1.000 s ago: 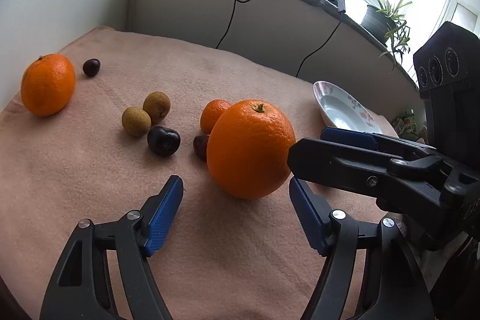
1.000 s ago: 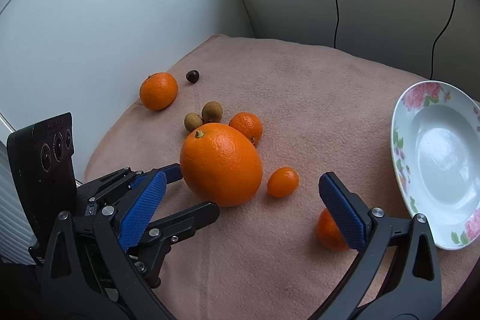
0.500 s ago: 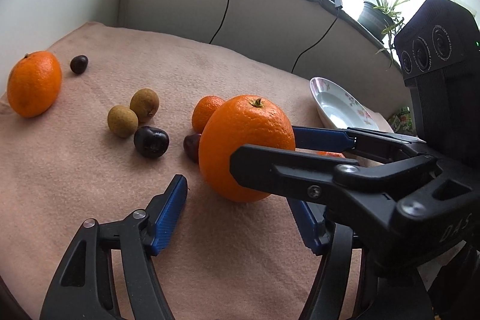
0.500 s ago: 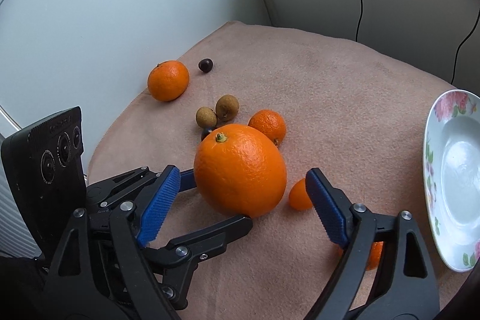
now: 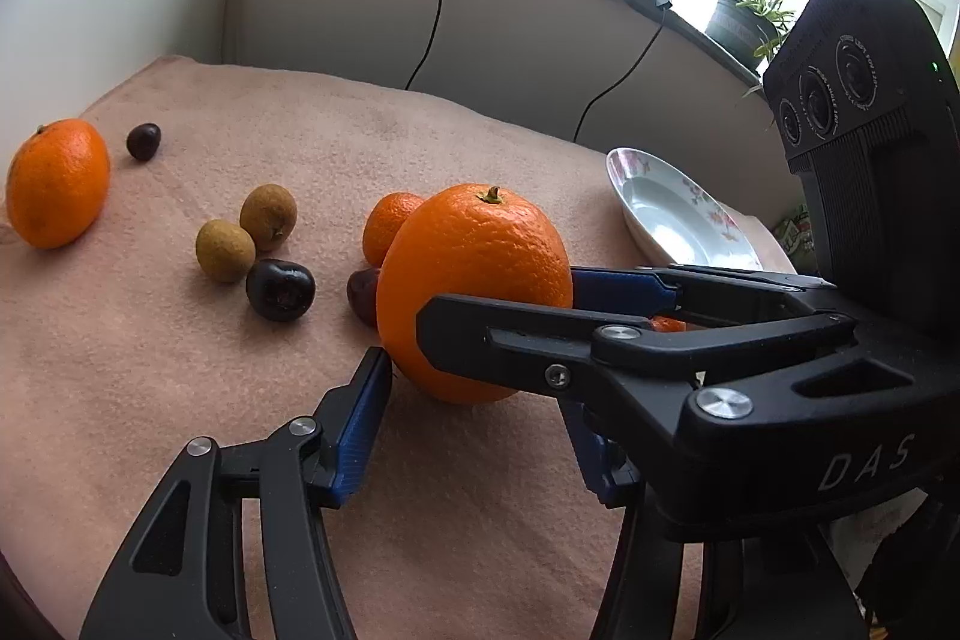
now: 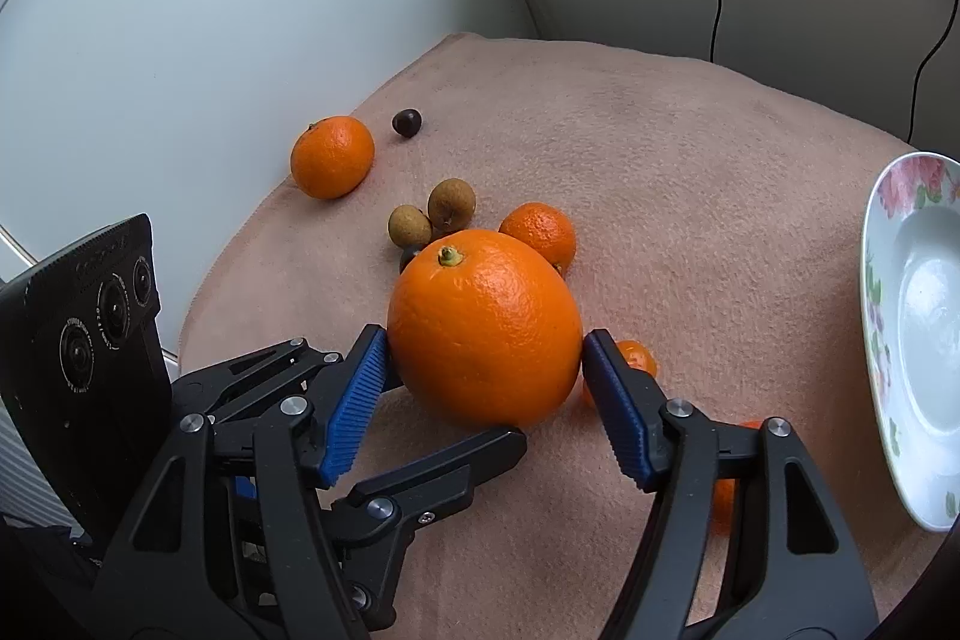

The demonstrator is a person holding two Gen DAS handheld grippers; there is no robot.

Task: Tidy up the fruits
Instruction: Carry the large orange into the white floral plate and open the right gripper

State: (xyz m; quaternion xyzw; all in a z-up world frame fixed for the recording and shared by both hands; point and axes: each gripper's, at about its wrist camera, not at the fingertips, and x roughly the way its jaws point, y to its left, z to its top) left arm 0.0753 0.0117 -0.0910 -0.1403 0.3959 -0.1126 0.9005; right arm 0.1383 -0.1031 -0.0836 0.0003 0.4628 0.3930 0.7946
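A large orange [image 6: 486, 328] sits on the pink cloth [image 5: 150, 370]. My right gripper [image 6: 486, 340] is closing around it, and both blue pads [image 6: 360, 394] touch its sides. My left gripper [image 5: 480, 424] comes at the same orange from the near side, its jaws also closing. Its left pad [image 5: 360, 418] reaches the orange's lower edge, its right pad is mostly hidden under the right gripper's finger, and neither presses the fruit. A flowered white plate [image 6: 918, 328] lies empty at the right.
Left of the orange lie a tangerine [image 5: 57, 181], two brown longans [image 5: 268, 216], two dark cherries [image 5: 280, 290] and a small mandarin [image 6: 538, 233]. A kumquat [image 6: 636, 358] sits behind the right pad. A wall and cables bound the far side.
The right gripper has moved in around the large orange and narrowed until its pads meet the fruit. The left gripper's jaws have narrowed too. The orange stays on the cloth.
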